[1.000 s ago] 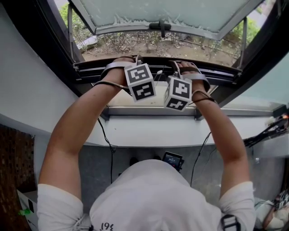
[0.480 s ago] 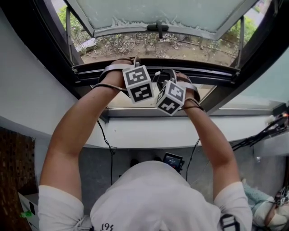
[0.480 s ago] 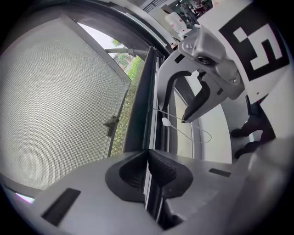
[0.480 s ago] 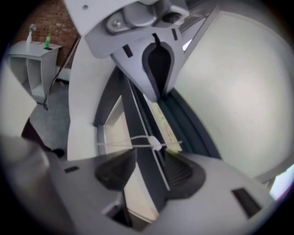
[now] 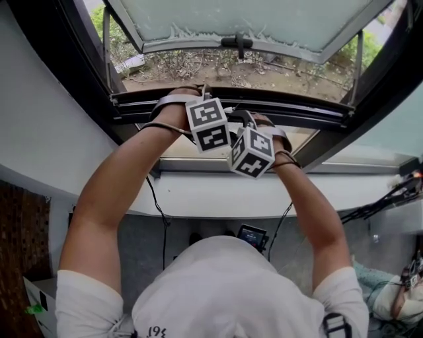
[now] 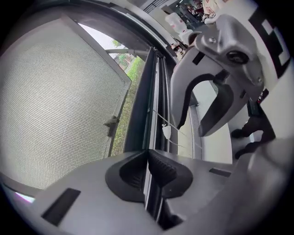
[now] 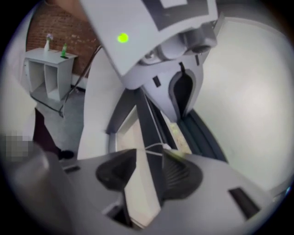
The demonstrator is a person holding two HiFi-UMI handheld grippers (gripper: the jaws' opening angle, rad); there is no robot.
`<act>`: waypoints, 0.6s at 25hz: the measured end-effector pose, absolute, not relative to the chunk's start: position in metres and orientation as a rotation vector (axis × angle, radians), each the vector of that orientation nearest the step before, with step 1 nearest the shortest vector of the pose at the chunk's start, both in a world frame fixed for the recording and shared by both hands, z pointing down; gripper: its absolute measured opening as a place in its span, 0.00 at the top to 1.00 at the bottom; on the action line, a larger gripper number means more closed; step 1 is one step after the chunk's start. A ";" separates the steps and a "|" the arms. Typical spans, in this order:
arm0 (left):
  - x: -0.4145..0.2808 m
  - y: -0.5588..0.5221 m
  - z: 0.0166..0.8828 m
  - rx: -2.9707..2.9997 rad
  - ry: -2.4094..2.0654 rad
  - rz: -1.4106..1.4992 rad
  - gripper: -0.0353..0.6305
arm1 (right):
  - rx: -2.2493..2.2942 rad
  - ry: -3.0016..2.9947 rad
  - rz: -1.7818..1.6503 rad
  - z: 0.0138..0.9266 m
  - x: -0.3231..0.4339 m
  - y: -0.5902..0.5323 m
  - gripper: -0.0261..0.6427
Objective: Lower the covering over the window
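**Left gripper pinches the dark bar, right gripper stands open around it**

The left gripper (image 6: 148, 156) has its jaws almost together. They pinch the thin edge of the long dark metal bar (image 5: 310, 111) that runs across the window opening. From between the pads this bar goes straight ahead, away from the gripper.

The right gripper (image 7: 149, 158) is just beside the left one, on its right. The white cubes with black square markers (image 5: 208, 124) on the two grippers are close together but do not touch. The jaws of the right gripper stand apart and have just been opening. The same dark bar passes between them. It lies nearer to one pad, and on the other side there is a clear gap through which a cream surface shows. This view is blurred, so I cannot tell if the nearer pad touches the bar.

A thin white cord with a small white tab (image 6: 166, 131) hangs along the bar, a little ahead of the left jaws and just at the tips of the right jaws.

Beyond both grippers a pale frosted window pane in a grey frame (image 5: 251, 16) is pushed outward, with a dark handle (image 5: 236, 41) at its lower edge. Behind the grippers, towards the person, lies a white window sill (image 5: 198, 195).
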State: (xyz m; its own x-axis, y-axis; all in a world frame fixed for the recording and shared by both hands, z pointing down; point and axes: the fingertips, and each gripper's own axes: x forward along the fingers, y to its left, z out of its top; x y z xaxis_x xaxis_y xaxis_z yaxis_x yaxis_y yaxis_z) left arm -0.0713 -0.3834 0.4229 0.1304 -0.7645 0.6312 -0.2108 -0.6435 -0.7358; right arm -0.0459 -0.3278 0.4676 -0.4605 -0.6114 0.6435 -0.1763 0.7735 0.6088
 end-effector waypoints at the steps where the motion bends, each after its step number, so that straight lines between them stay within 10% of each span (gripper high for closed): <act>1: -0.072 -0.384 0.423 -1.938 0.937 -1.535 0.90 | 0.600 -2.012 -0.601 0.467 -0.043 -0.329 0.69; 15: -0.072 -0.384 0.424 -1.933 0.941 -1.535 0.90 | 0.719 -1.999 -0.517 0.467 -0.019 -0.344 0.69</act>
State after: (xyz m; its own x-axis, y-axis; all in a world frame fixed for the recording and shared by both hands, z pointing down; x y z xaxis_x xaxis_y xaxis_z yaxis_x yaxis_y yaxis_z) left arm -0.0725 -0.3836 0.4243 0.1276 -0.7680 0.6276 -0.2106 -0.6394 -0.7395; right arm -0.0192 -0.3440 0.4668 -0.4068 -0.6672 0.6240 -0.2809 0.7413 0.6095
